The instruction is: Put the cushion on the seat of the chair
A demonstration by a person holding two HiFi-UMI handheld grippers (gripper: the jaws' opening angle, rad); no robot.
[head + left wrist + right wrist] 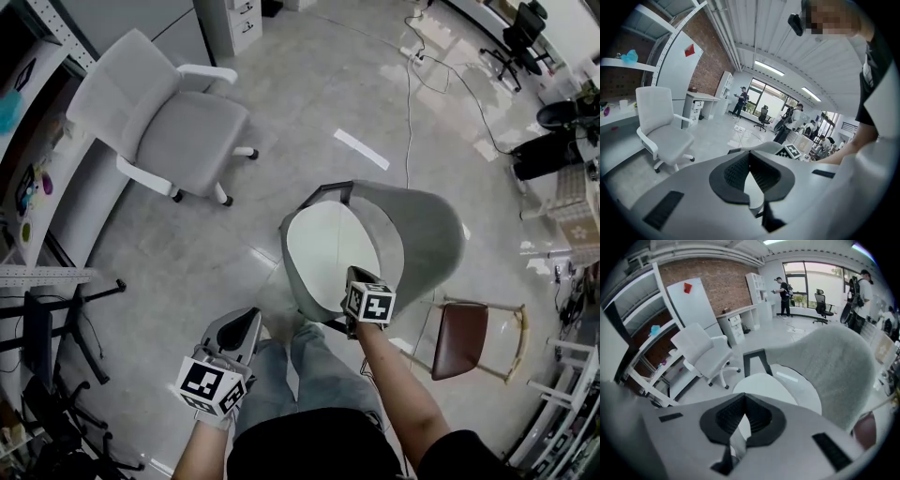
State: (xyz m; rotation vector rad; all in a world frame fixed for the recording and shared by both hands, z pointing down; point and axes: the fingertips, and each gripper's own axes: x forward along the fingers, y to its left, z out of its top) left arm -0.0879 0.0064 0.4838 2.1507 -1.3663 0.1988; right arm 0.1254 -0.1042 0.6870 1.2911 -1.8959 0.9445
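Observation:
A round white cushion (330,246) lies flat on the seat of a grey shell chair (427,234) in the middle of the head view. My right gripper (361,281) hovers over the seat's near edge, above the cushion and apart from it. In the right gripper view its jaws (744,401) meet with nothing gripped, and the cushion (776,386) and grey chair back (834,362) lie beyond them. My left gripper (250,321) hangs lower left, off the chair, jaws together and empty (750,157).
A white office chair on castors (169,122) stands at the upper left. A brown-seated wooden chair (464,337) is just right of the grey chair. Cables (441,75) run across the floor at the back. Shelving (28,141) lines the left. People stand far off near windows (787,122).

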